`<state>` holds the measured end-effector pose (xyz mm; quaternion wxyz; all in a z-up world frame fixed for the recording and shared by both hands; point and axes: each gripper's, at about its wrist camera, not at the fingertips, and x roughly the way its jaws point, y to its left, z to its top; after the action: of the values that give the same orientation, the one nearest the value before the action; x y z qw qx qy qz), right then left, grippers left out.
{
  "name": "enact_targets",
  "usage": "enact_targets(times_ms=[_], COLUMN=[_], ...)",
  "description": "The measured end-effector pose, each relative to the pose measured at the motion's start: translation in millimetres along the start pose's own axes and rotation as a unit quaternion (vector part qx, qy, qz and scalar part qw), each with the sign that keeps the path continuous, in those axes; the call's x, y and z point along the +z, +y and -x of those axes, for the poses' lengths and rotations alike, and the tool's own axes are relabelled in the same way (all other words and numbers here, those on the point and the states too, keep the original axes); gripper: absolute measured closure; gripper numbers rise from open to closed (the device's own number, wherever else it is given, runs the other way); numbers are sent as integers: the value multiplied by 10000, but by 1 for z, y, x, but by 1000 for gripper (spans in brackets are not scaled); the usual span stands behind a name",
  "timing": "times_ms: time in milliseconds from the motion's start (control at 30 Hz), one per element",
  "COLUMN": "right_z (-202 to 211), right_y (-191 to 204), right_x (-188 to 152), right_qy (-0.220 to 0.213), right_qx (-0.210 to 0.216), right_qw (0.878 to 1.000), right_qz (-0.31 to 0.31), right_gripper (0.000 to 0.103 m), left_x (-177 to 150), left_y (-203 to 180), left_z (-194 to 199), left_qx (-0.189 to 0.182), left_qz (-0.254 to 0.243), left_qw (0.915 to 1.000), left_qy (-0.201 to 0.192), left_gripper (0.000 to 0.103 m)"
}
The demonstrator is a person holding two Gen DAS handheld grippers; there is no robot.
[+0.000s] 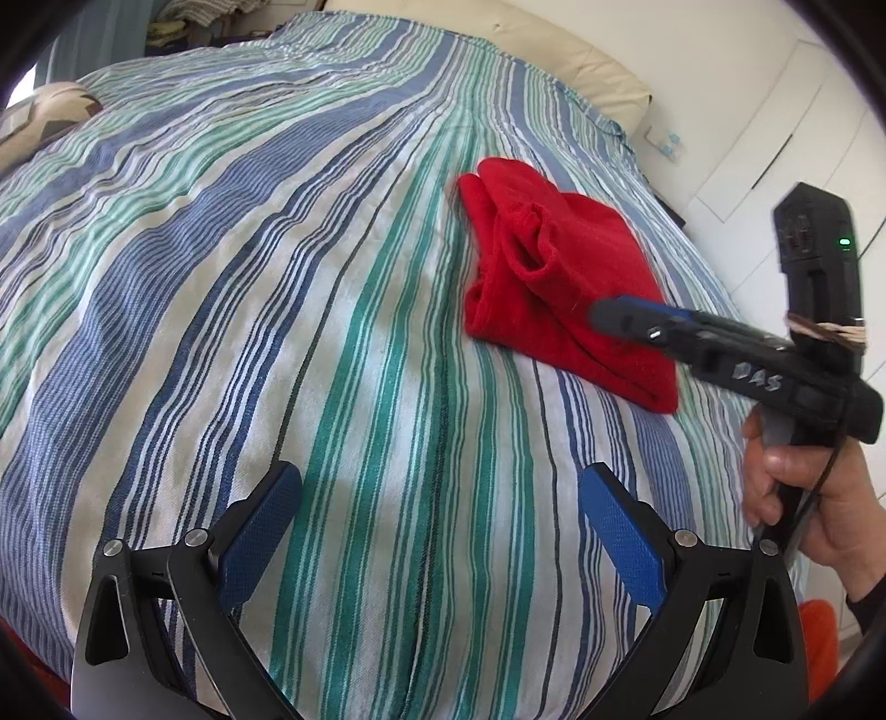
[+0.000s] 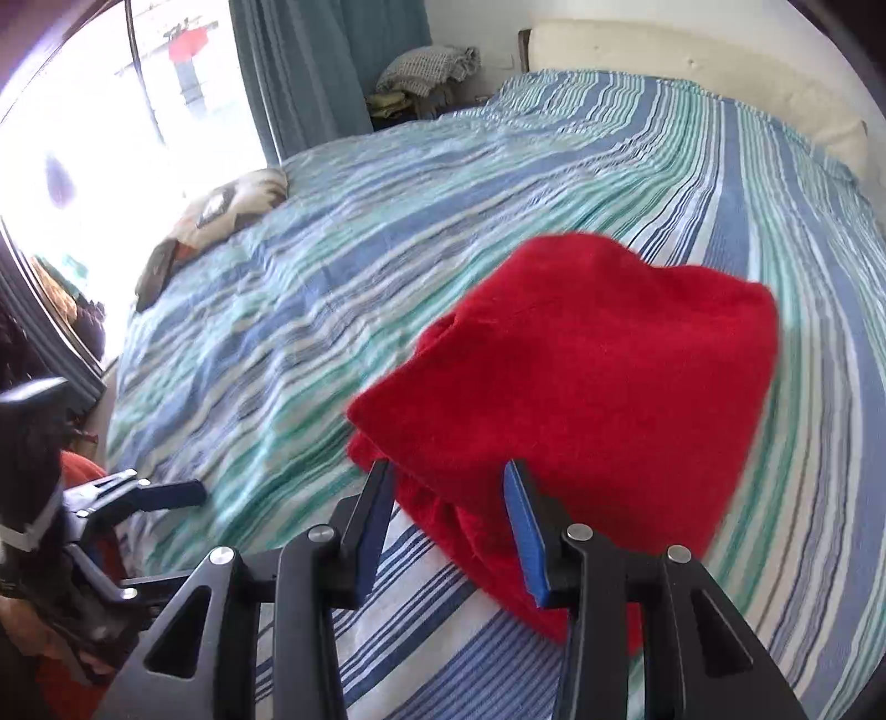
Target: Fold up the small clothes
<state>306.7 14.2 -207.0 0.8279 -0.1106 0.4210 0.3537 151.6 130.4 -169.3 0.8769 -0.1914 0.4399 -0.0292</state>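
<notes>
A folded red garment (image 1: pixel 559 277) lies flat on the striped bedspread (image 1: pixel 277 277), on the right side of the bed. My right gripper (image 1: pixel 601 317) hovers over the garment's near part, held by a hand (image 1: pixel 803 498). In the right wrist view its fingers (image 2: pixel 376 515) stand partly apart, with the red garment's (image 2: pixel 581 387) layered near edge showing between them. I see no pad pressing on the cloth. My left gripper (image 1: pixel 440 531) is wide open over bare bedspread, nothing between its blue pads (image 1: pixel 260 531). It also shows at the lower left as the left gripper (image 2: pixel 183 493).
A cream headboard (image 1: pixel 498 39) runs along the far end of the bed. A patterned cushion (image 2: pixel 221 205) lies near the window side. Folded linens (image 2: pixel 426 69) are piled beyond the bed by a teal curtain (image 2: pixel 310 66). White cupboard doors (image 1: pixel 775 138) stand to the right.
</notes>
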Motion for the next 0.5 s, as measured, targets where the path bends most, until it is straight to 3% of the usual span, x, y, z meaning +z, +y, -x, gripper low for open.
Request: enact_targets(times_ms=[67, 100, 133, 233, 267, 367, 433, 500], right_z=[-34, -39, -38, -20, -9, 39, 63, 80], right_y=[9, 18, 25, 25, 26, 13, -12, -48], right_x=[-8, -11, -12, -16, -20, -38, -45, -45], right_qy=[321, 239, 114, 84, 70, -265, -502, -767], right_qx=[217, 210, 238, 1170, 1202, 1130, 880, 474], right_qw=[9992, 9995, 9996, 9926, 9922, 9927, 9925, 9882], right_qz=[-124, -62, 14, -319, -306, -330, -683, -1236], right_gripper=[51, 48, 47, 48, 48, 48, 47, 38], left_x=[-1, -2, -2, -2, 0, 17, 45, 85], left_y=[1, 2, 4, 14, 18, 19, 9, -6], left_z=[1, 3, 5, 13, 14, 18, 13, -6], left_qx=[71, 111, 154, 208, 222, 114, -248, -714], left_qz=[-49, -72, -75, 84, 150, 306, 303, 199], left_qw=[10000, 9999, 9998, 9997, 9996, 9993, 9989, 9972], left_qy=[-11, -23, -43, -74, -75, -156, -258, -138], left_gripper=[2, 2, 2, 2, 2, 2, 2, 1])
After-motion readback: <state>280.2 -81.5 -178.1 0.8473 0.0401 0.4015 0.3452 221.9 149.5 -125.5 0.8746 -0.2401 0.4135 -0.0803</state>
